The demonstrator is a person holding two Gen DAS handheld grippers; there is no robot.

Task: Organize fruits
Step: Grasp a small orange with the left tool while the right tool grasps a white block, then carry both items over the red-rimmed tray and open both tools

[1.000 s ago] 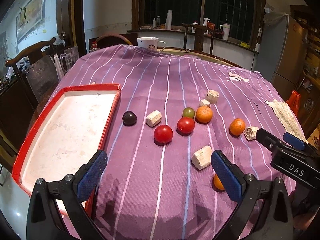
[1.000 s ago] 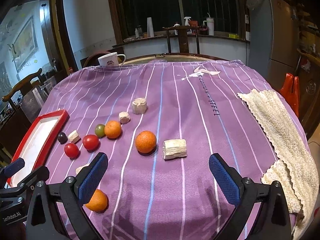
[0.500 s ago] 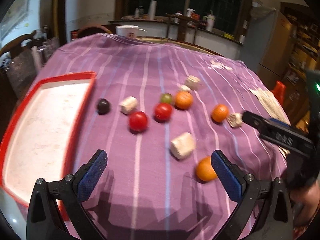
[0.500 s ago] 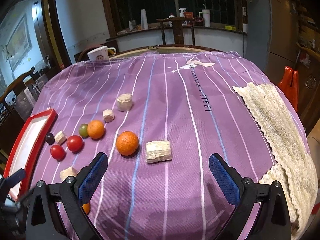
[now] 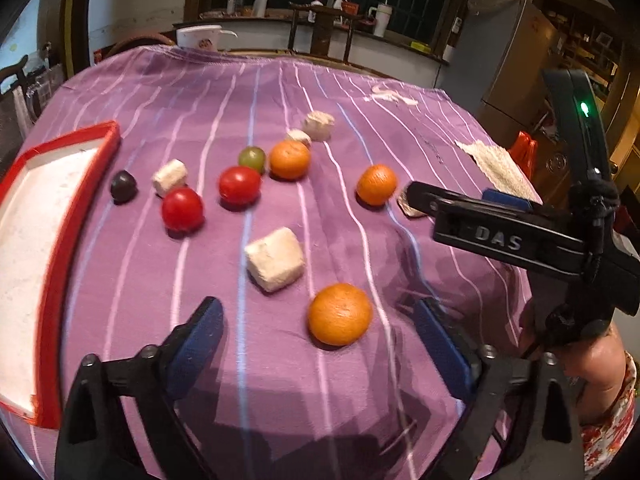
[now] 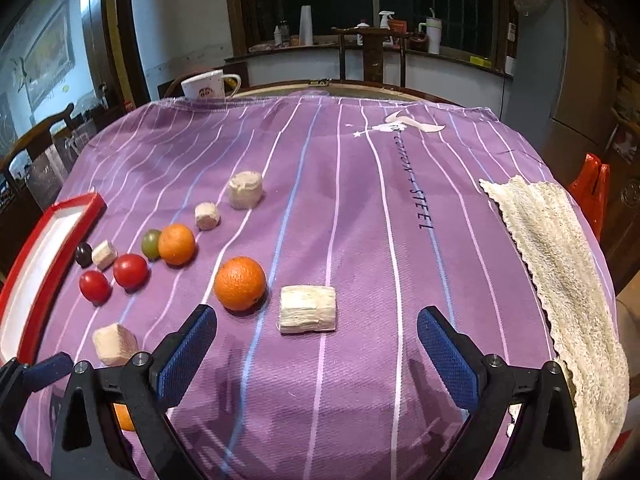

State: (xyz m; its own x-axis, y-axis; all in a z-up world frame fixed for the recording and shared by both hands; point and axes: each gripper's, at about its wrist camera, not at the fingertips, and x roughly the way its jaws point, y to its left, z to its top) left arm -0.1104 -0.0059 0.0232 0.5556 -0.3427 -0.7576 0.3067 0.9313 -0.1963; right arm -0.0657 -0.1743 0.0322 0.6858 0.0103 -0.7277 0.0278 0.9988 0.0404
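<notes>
Fruits lie on a purple striped cloth: three oranges (image 5: 339, 314) (image 5: 376, 184) (image 5: 289, 159), two red tomatoes (image 5: 182, 209) (image 5: 239, 185), a green fruit (image 5: 251, 159) and a dark plum (image 5: 123, 186). A red-rimmed white tray (image 5: 60, 240) lies at the left. My left gripper (image 5: 320, 334) is open and empty, with the nearest orange between its fingers. My right gripper (image 6: 316, 340) is open and empty, just short of an orange (image 6: 240, 283) and a pale block (image 6: 307, 309).
Several pale sponge-like blocks (image 5: 275, 259) lie among the fruits. A cream knitted cloth (image 6: 560, 264) lies along the table's right edge. A white mug (image 6: 206, 86) stands at the far edge. The right gripper's body (image 5: 500, 236) reaches into the left wrist view.
The left gripper has swung right and moved forward, bringing the nearest orange between its fingers. The right gripper has moved a little forward toward the orange and block. Both stay open.
</notes>
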